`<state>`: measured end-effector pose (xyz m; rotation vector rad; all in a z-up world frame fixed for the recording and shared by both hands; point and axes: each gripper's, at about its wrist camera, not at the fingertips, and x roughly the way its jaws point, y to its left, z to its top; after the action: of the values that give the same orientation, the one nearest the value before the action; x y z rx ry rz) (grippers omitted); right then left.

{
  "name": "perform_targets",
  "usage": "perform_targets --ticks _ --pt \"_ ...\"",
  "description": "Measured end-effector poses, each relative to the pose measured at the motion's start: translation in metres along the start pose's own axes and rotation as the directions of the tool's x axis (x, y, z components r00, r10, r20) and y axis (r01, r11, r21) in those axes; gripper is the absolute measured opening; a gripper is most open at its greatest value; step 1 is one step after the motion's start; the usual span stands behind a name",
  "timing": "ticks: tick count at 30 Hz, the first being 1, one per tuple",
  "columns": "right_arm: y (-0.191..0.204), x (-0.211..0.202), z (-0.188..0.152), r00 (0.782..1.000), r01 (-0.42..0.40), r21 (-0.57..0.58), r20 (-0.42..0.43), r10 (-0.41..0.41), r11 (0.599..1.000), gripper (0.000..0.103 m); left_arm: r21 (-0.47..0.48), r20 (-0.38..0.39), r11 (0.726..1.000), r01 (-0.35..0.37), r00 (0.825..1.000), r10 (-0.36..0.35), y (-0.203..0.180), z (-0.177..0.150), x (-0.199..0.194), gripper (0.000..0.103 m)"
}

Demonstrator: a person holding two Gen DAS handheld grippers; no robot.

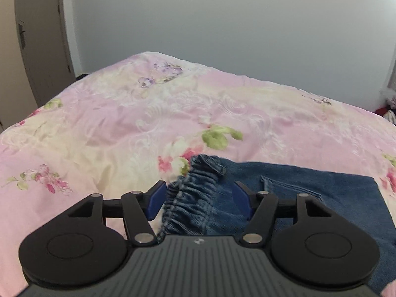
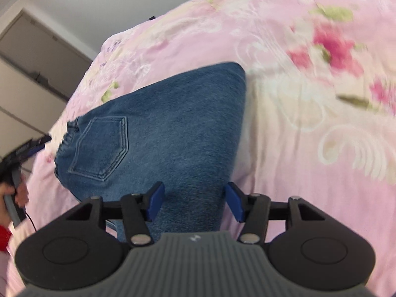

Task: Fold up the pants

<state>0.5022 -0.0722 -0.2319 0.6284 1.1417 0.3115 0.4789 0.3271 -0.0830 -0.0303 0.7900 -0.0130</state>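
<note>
Blue denim pants [image 1: 309, 193] lie folded flat on a pink floral bed cover [image 1: 123, 128]. In the left wrist view my left gripper [image 1: 199, 199] is open, its blue pads on either side of the gathered elastic waistband [image 1: 190, 193], just above it. In the right wrist view the pants [image 2: 173, 128] show a back pocket [image 2: 101, 146] facing up and a straight folded edge at the far right. My right gripper [image 2: 195, 203] is open above the near part of the denim, holding nothing. The left gripper [image 2: 27, 148] also shows at the far left there, beside the waistband.
The bed cover [image 2: 309, 99] spreads wide around the pants. A grey wall [image 1: 222, 24] and a door [image 1: 37, 49] stand beyond the bed. Wardrobe doors [image 2: 29, 74] show at the left. Some red and white items [image 1: 388, 109] lie at the far right.
</note>
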Motion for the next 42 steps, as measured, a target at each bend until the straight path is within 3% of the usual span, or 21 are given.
perform_targets --ticks 3,7,11,15,16,24,30,34,37,42 --pt "-0.019 0.014 -0.002 0.998 -0.053 0.092 -0.025 0.055 0.994 0.053 0.014 -0.06 0.999 0.044 0.997 -0.043 -0.01 -0.015 0.005 0.063" --pt "-0.04 0.034 -0.003 0.994 -0.093 0.187 -0.039 0.102 0.978 0.066 0.037 -0.11 0.999 -0.04 0.993 0.044 -0.015 -0.036 0.024 0.058" --pt "-0.056 0.054 -0.001 0.982 -0.166 0.253 -0.041 0.183 0.953 0.067 0.025 -0.169 0.996 -0.08 0.982 0.083 -0.008 -0.045 0.046 0.058" --pt "-0.059 0.068 0.003 0.968 -0.235 0.259 -0.024 0.25 0.937 0.055 0.029 -0.245 0.992 -0.122 0.961 0.125 -0.01 -0.054 0.072 0.058" --pt "-0.06 0.071 0.003 0.964 -0.252 0.263 -0.02 0.267 0.931 0.048 0.021 -0.251 0.991 -0.131 0.959 0.132 -0.01 -0.056 0.077 0.059" --pt "-0.046 0.064 0.0 0.963 -0.264 0.218 0.009 0.269 0.94 0.021 0.059 -0.238 0.982 -0.181 0.953 0.19 -0.019 -0.059 0.077 0.06" --pt "-0.016 0.026 0.008 0.957 -0.286 0.152 0.084 0.276 0.946 0.014 0.094 -0.218 0.975 -0.199 0.952 0.215 -0.033 -0.058 0.066 0.055" --pt "-0.005 -0.013 0.008 0.954 -0.291 0.112 0.106 0.28 0.95 0.013 0.171 -0.216 0.966 -0.194 0.949 0.229 -0.06 -0.056 0.057 0.05" --pt "-0.014 -0.045 0.0 0.955 -0.283 0.108 0.127 0.269 0.953 0.013 0.211 -0.229 0.969 -0.127 0.958 0.175 -0.084 -0.057 0.047 0.051" --pt "-0.061 -0.11 -0.028 0.961 -0.25 0.167 0.161 0.224 0.954 0.013 0.279 -0.247 0.96 0.018 0.968 0.054 -0.139 -0.069 0.025 0.052"
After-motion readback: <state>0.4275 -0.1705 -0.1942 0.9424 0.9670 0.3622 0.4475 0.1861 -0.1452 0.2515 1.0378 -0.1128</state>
